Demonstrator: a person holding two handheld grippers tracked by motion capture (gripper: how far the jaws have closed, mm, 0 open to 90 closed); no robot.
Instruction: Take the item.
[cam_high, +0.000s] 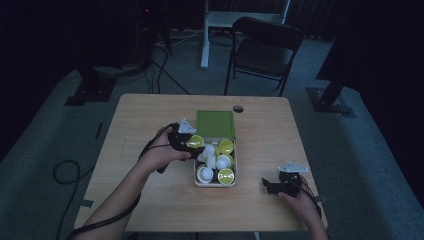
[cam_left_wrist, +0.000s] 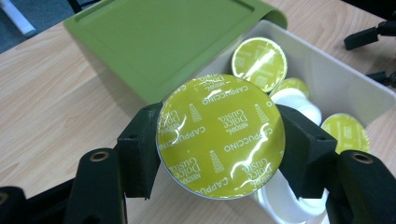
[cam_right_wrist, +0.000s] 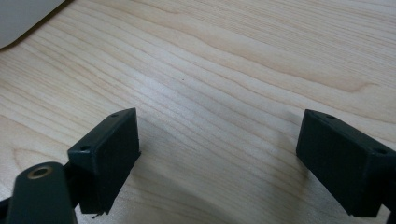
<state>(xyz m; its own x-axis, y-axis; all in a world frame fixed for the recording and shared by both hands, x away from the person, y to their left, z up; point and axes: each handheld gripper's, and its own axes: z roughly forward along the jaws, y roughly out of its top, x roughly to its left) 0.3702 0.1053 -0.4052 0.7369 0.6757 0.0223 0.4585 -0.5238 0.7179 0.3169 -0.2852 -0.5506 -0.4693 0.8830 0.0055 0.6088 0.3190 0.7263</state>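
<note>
Left gripper (cam_left_wrist: 219, 140) clamped on round yellow-green foil-lidded capsule (cam_left_wrist: 220, 135) frame-centre, above white plastic box (cam_left_wrist: 348, 88); right gripper (cam_right_wrist: 217, 158) open, idle.

capsules (cam_high: 216, 161) in box (cam_high: 196, 179), lid (cam_high: 215, 123) behind

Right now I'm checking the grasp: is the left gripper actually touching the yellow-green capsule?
Touching. The left gripper view shows the left gripper with both black jaws pressed against opposite sides of the yellow-green capsule, no gap either side.
</note>
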